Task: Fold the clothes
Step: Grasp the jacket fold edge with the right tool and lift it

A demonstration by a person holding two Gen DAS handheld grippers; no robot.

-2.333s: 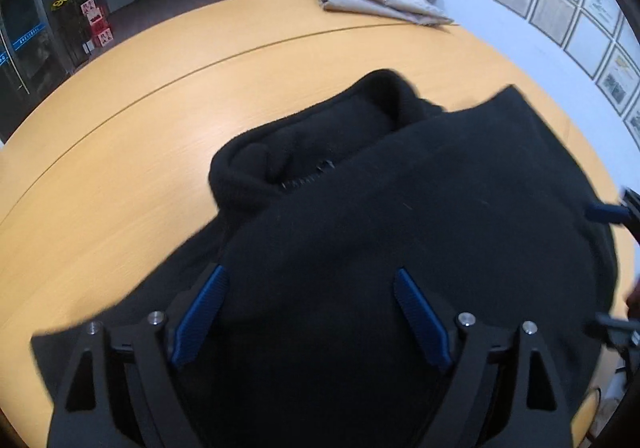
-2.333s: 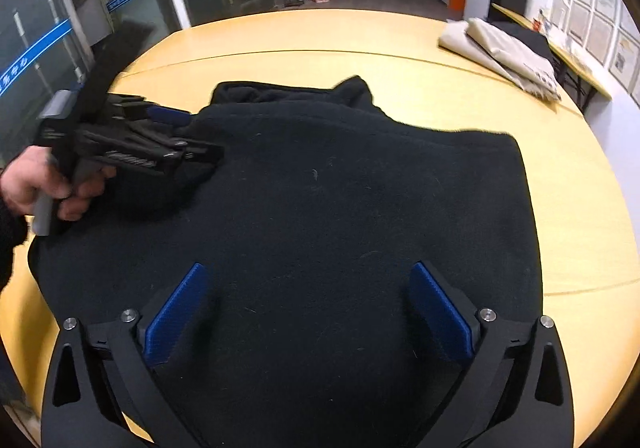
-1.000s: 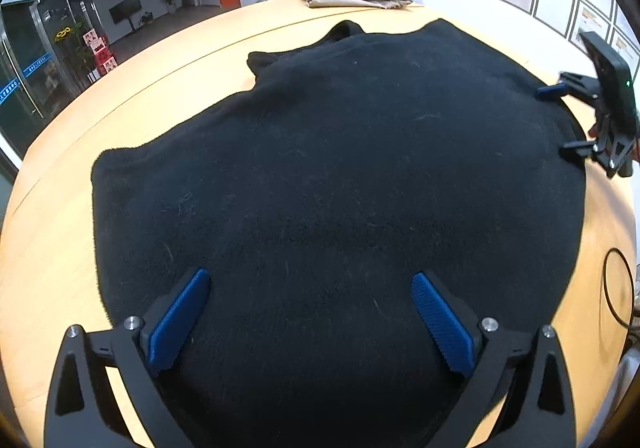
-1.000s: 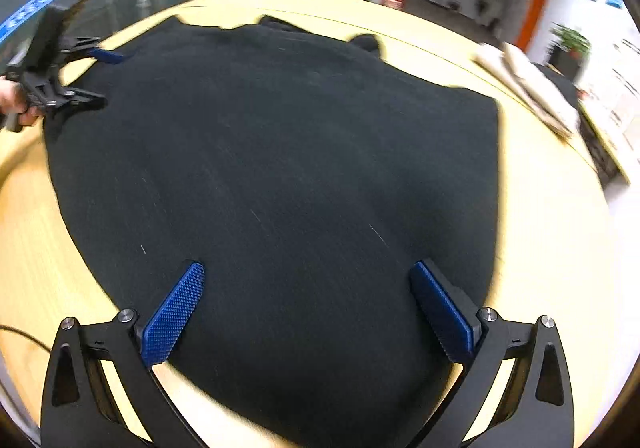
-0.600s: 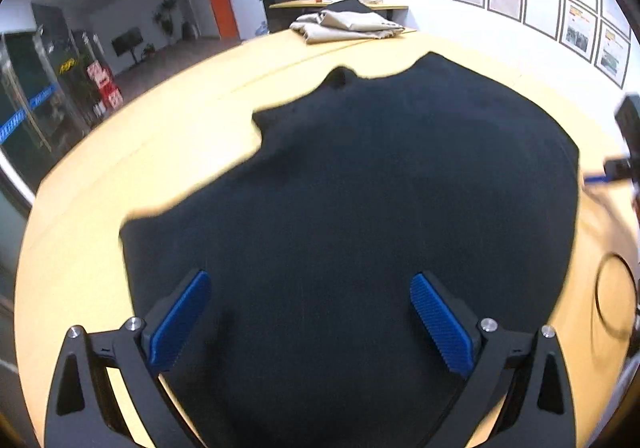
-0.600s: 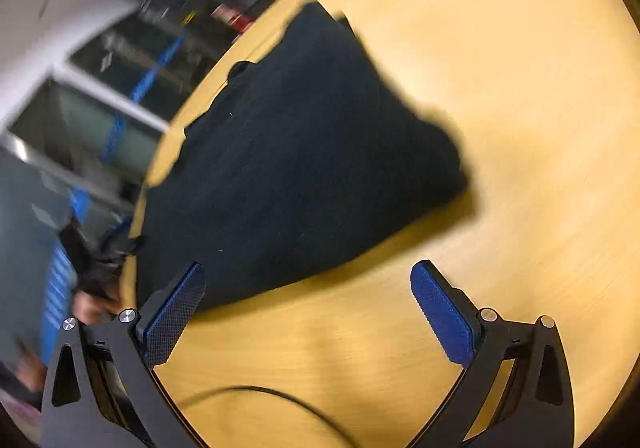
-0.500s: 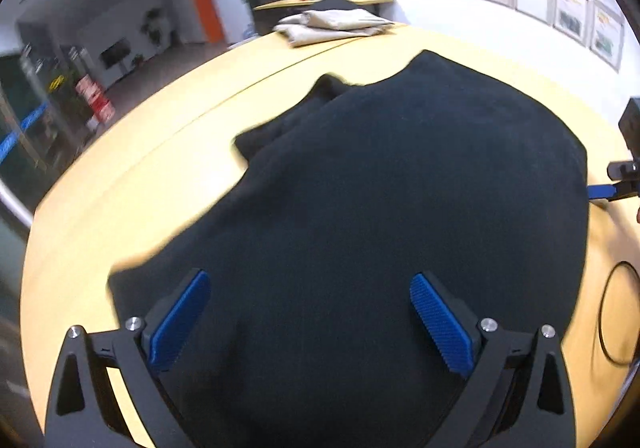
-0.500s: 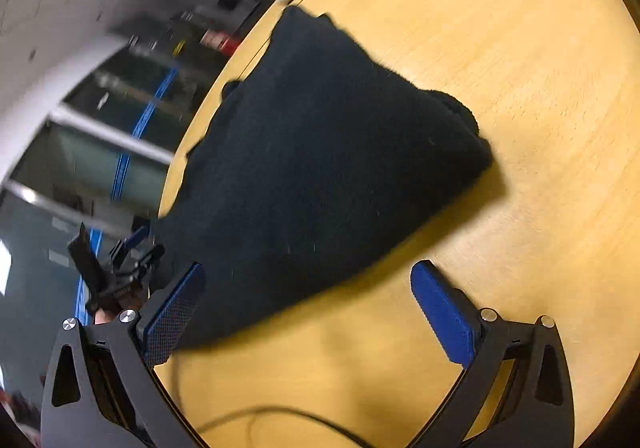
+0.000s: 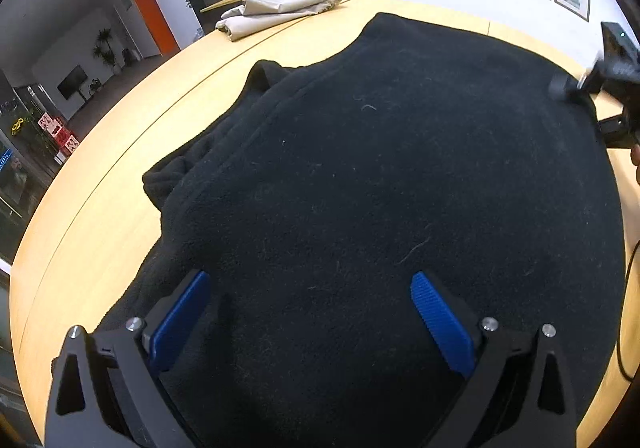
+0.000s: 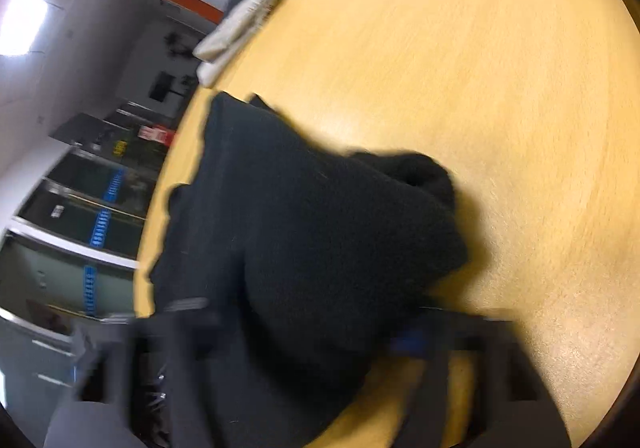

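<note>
Now the black fleece [image 9: 380, 183], spread over the middle of the table [image 9: 100, 175], should be pinched at its edge by the wide-open left gripper [image 9: 308, 312], while the blurred right gripper's [image 10: 304, 332] state cannot be told.

Ahead of the left tongs [image 9: 308, 322], whose jaws stand wide apart, the black fleece garment [image 9: 392, 183] covers the counter [image 9: 120, 175]. Bare counter lies to their left and beyond the garment. A folded beige cloth [image 9: 276, 9] sits at the far edge. The right tongs [image 9: 600, 95] stand at the garment's right edge. A cable [image 9: 622, 328] lies rightward.
</note>
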